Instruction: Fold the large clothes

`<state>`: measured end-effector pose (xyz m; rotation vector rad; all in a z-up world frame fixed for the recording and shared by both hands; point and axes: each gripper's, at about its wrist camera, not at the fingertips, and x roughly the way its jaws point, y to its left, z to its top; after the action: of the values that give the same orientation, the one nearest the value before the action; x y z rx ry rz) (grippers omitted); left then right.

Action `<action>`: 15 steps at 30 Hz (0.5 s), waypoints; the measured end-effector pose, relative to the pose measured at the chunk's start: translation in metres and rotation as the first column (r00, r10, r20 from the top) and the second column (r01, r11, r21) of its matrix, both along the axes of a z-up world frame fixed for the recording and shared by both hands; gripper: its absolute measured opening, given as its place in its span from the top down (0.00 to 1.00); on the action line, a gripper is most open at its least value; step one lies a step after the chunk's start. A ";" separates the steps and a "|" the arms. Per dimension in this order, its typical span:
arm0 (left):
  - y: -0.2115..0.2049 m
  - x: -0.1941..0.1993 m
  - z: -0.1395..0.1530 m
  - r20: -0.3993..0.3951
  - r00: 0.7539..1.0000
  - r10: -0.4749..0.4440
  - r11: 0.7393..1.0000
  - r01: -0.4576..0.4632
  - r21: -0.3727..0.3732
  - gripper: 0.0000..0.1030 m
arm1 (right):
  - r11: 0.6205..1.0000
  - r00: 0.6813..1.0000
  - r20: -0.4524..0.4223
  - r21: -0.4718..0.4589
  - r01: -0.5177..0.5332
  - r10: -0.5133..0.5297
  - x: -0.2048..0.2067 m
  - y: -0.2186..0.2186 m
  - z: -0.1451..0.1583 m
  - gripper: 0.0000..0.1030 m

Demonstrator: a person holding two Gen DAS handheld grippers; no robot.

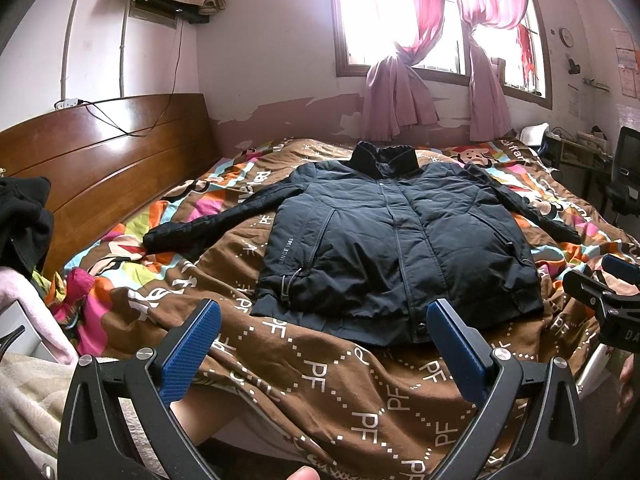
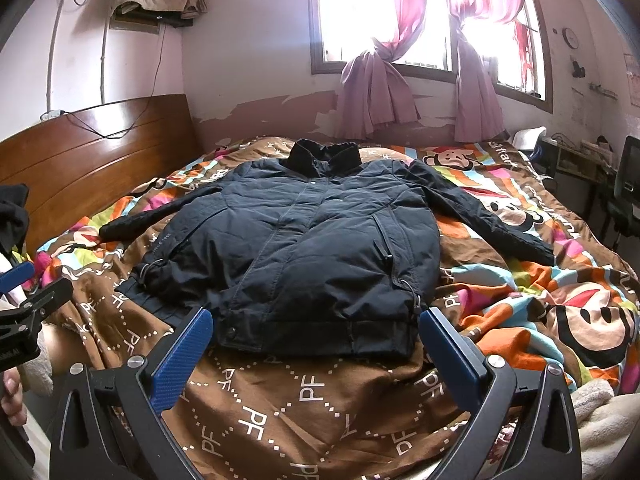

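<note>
A dark navy padded jacket point(image 1: 384, 236) point(image 2: 304, 248) lies face up and spread flat on the bed, collar toward the window, both sleeves stretched out sideways. My left gripper point(image 1: 326, 316) hovers open just short of the jacket's hem, its blue pads wide apart with nothing between them. My right gripper point(image 2: 316, 324) is likewise open in front of the hem, holding nothing. In the left wrist view the right gripper point(image 1: 600, 280) shows at the right edge; in the right wrist view the left gripper point(image 2: 24, 284) shows at the left edge.
The jacket rests on a brown and multicoloured cartoon quilt point(image 1: 328, 392) point(image 2: 540, 280). A wooden headboard point(image 1: 100, 148) stands at the left, with dark clothing point(image 1: 20, 220) piled by it. Pink curtains point(image 1: 400, 96) hang at the far window. A desk and chair point(image 1: 624, 176) stand at the right.
</note>
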<state>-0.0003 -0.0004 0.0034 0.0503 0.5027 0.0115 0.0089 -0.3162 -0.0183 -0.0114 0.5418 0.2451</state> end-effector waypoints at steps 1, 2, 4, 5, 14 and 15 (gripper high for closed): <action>0.000 0.000 0.000 0.001 1.000 0.000 1.000 0.000 0.000 0.02 | 1.000 1.000 -0.001 0.002 0.001 -0.001 0.000 0.000 0.001 0.00; 0.000 0.000 0.000 0.000 1.000 0.000 1.000 0.000 0.001 0.02 | 1.000 1.000 -0.002 0.005 0.002 -0.002 0.000 -0.001 0.001 0.00; 0.000 0.000 0.000 -0.001 1.000 0.000 1.000 0.000 0.000 0.02 | 1.000 1.000 -0.002 0.006 0.003 -0.003 0.000 -0.001 0.002 0.00; 0.000 0.001 0.000 -0.001 1.000 0.000 1.000 0.000 0.000 0.02 | 1.000 1.000 -0.001 0.005 0.004 -0.004 0.000 -0.001 0.002 0.00; 0.000 0.000 0.000 0.001 1.000 0.000 1.000 0.000 0.001 0.02 | 1.000 1.000 -0.003 0.007 0.003 -0.003 0.000 -0.003 0.001 0.00; 0.000 0.000 0.000 0.001 1.000 0.000 1.000 0.000 0.001 0.02 | 1.000 1.000 -0.003 0.007 0.003 -0.003 0.000 -0.002 0.001 0.00</action>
<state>-0.0006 -0.0008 0.0030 0.0511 0.5018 0.0119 0.0088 -0.3186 -0.0175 -0.0030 0.5436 0.2443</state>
